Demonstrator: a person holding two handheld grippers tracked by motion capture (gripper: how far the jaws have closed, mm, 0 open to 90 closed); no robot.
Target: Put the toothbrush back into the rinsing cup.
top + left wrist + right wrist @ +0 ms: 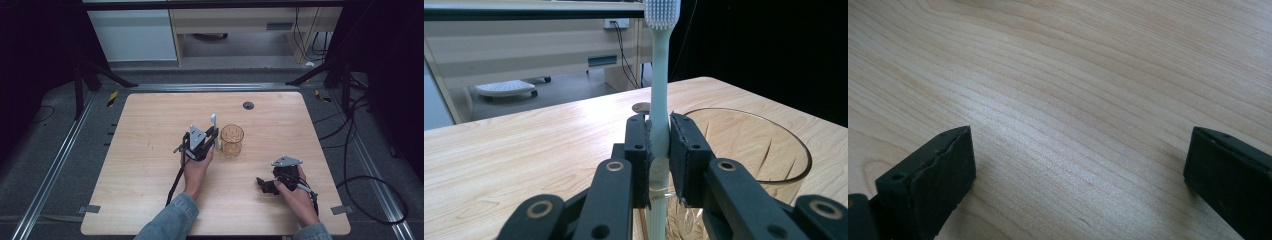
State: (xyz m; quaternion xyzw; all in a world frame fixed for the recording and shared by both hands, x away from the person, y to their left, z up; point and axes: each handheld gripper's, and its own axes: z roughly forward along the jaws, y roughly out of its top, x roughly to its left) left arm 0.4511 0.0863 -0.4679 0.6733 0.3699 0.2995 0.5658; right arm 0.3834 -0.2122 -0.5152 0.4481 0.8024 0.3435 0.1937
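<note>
Brush upright beside the cup

High view: right gripper low, well right of the cup; left gripper just left of it. Left gripper view: jaws clamp the upright brush, cup just right. Right gripper view: jaws wide over bare table.

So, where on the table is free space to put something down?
The table is bare on its left side, along the far edge beside the round cable hole, and between the two hands. It is crowded only mid-table, where the left gripper holds the toothbrush beside the amber cup.
</note>
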